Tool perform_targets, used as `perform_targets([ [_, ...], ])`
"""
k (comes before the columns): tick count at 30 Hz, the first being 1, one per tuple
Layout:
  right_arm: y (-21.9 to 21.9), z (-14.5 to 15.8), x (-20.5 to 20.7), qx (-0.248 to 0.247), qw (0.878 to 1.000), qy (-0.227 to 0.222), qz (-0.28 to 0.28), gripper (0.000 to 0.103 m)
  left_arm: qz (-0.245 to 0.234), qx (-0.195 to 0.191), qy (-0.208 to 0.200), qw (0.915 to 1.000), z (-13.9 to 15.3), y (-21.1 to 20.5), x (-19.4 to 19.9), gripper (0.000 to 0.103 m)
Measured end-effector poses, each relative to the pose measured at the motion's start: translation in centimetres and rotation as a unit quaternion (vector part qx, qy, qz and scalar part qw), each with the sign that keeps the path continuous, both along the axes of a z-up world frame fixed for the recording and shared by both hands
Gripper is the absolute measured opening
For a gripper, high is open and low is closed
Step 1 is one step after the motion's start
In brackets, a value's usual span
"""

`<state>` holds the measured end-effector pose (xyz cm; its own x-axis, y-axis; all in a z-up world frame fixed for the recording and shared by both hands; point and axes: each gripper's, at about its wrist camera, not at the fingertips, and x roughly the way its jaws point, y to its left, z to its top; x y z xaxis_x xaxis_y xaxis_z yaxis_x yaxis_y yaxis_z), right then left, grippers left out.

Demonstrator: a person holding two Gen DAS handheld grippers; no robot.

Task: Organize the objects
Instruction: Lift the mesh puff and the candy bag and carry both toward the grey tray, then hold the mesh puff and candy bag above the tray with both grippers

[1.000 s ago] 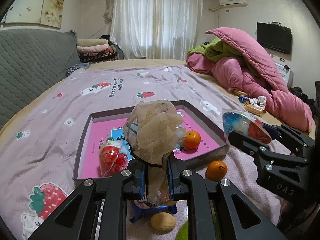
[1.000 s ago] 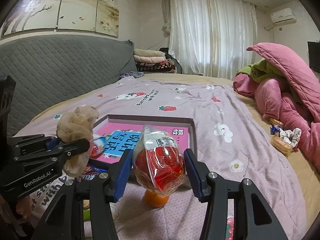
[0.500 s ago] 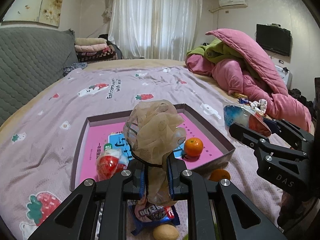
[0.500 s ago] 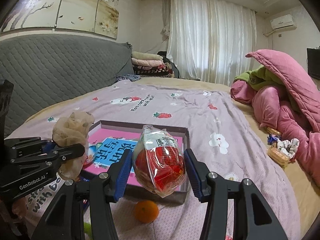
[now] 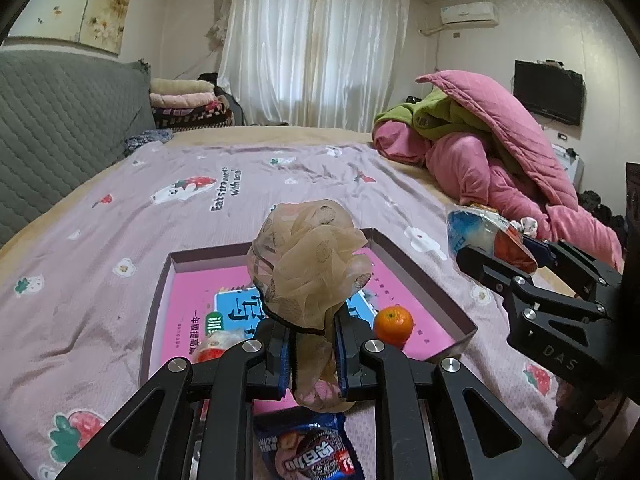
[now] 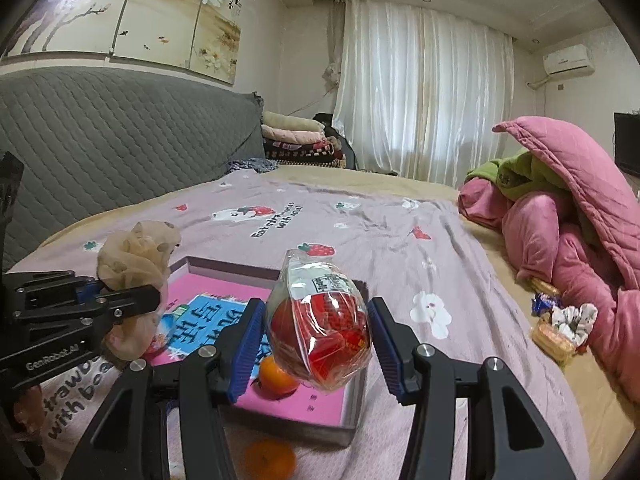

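Observation:
My left gripper point(image 5: 310, 332) is shut on a beige mesh scrunchie point(image 5: 308, 268), which puffs up above the fingers. It hangs over the near side of a shallow box tray point(image 5: 160, 312) with a pink printed floor. My right gripper point(image 6: 318, 332) is shut on a clear bag of red snacks point(image 6: 320, 320), held above the tray's near right part point(image 6: 348, 428). Inside the tray lie an orange point(image 5: 393, 322) and a red-and-white packet point(image 5: 216, 350). Each gripper shows in the other's view: the left gripper point(image 6: 132, 300) and the right gripper point(image 5: 516, 256).
A second orange point(image 6: 270, 458) lies on the bedspread just before the tray, and a dark cookie packet point(image 5: 308, 452) lies under my left gripper. A heaped pink quilt point(image 6: 580, 220) fills the right side. Small snacks point(image 6: 560, 328) sit at its foot. A grey headboard stands on the left.
Both grippers have moved forward toward the tray with their loads, so the tray and oranges sit lower in the views. Both grips are unchanged.

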<state>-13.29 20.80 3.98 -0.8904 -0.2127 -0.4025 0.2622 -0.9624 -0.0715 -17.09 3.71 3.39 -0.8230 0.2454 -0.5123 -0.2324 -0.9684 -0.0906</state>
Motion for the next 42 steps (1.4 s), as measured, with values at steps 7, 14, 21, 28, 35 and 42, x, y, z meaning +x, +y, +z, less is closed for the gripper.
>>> perform_targets([
  [7, 0.2, 0.2, -1.5, 0.005, 1.0, 0.008, -0.007, 0.053, 0.003, 0.004, 0.001, 1.0, -0.3, -0.2, -1.1, 0.017],
  [14, 0.1, 0.6, -2.1, 0.013, 1.0, 0.019, -0.008, 0.053, -0.003, 0.014, -0.002, 0.9999, -0.4, -0.4, -2.0, 0.017],
  [21, 0.0, 0.3, -3.3, 0.015, 1.0, 0.014, -0.006, 0.053, -0.019, 0.029, -0.023, 0.9991, -1.2, -0.2, -3.5, 0.017],
  [28, 0.2, -1.1, -4.0, 0.022, 1.0, -0.018, -0.009, 0.053, -0.039, 0.039, -0.061, 0.9966, -2.9, 0.5, -4.8, 0.017],
  [35, -0.3, -3.2, -4.8, 0.04, 0.997, -0.063, -0.012, 0.053, -0.051, 0.039, -0.092, 0.9937, -4.8, 1.1, -5.6, 0.017],
  [42, -0.3, -4.5, -5.2, 0.048, 0.995, -0.09, -0.017, 0.053, -0.063, 0.032, -0.108, 0.9916, -5.7, 1.8, -5.9, 0.018],
])
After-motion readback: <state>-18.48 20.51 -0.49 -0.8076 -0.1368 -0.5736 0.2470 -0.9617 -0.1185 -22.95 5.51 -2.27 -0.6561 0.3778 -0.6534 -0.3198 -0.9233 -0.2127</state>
